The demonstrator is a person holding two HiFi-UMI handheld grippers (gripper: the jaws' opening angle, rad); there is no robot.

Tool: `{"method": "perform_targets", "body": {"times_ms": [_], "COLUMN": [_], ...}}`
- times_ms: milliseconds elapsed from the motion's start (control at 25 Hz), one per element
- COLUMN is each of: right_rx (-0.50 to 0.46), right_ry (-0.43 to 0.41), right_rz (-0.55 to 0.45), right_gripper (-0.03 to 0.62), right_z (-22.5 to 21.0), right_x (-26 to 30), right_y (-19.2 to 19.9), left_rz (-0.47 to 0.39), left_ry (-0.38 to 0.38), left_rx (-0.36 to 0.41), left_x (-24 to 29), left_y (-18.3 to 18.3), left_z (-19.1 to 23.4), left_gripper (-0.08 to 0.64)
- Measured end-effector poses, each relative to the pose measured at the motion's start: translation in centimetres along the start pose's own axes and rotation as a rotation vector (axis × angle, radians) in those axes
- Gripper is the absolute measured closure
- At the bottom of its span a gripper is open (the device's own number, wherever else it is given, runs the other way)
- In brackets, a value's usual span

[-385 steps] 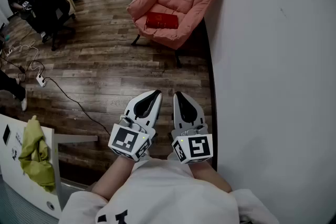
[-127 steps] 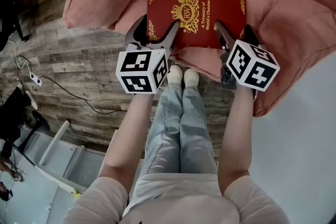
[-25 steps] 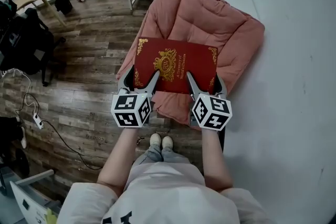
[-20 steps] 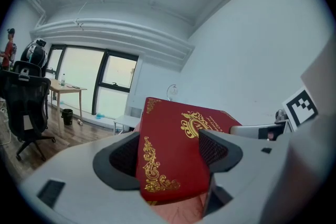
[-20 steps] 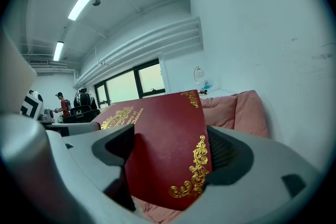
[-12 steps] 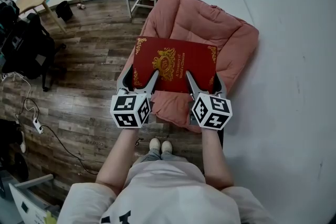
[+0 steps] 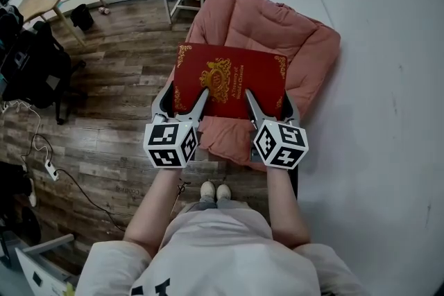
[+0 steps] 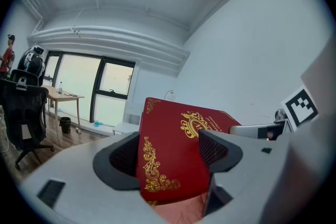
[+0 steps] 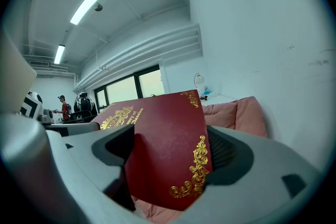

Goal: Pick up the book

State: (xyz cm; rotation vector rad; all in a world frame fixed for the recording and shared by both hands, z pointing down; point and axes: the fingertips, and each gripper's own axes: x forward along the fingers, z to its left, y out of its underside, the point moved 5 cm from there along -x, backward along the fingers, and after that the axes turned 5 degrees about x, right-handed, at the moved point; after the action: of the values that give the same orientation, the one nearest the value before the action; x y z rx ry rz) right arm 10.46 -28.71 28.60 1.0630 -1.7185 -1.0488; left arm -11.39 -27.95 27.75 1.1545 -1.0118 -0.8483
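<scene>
The left tongs and the right tongs are each clamping a near corner of the red book at the middle of the head view. In each pair, one jaw is pressing on the cover while the other is lying partly hidden behind it. The book is hanging over the seat of the pink armchair, tilting up toward the camera. The tongs are covering parts of its near edge. The gold title is showing too small to read. The book is hiding most of the seat, and the cushion is masking the chair's legs.
</scene>
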Motion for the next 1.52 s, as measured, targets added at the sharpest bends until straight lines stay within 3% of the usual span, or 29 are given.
{"method": "perform_targets", "body": {"times_ms": [360, 720, 1520], "right_rx": [-0.002, -0.003, -0.027], "right_ry": [0.004, -0.014, -0.057], "right_rz": [-0.024, -0.03, -0.017], "right_gripper": [0.176, 0.176, 0.176], "right_z": [1.1, 0.8, -1.2], "right_x": [-0.3, -3.2, -20.6], "right_y": [0.5, 0.4, 3.4], "left_rz": [-0.016, -0.027, -0.044], "left_ry": [0.013, -0.001, -0.045], "left_rx": [0.006, 0.01, -0.011], "left_x": [-0.7, -3.2, -17.5], "left_y": [0.1, 0.0, 3.8], "left_z": [0.9, -1.2, -12.7], "left_gripper": [0.225, 0.225, 0.225]}}
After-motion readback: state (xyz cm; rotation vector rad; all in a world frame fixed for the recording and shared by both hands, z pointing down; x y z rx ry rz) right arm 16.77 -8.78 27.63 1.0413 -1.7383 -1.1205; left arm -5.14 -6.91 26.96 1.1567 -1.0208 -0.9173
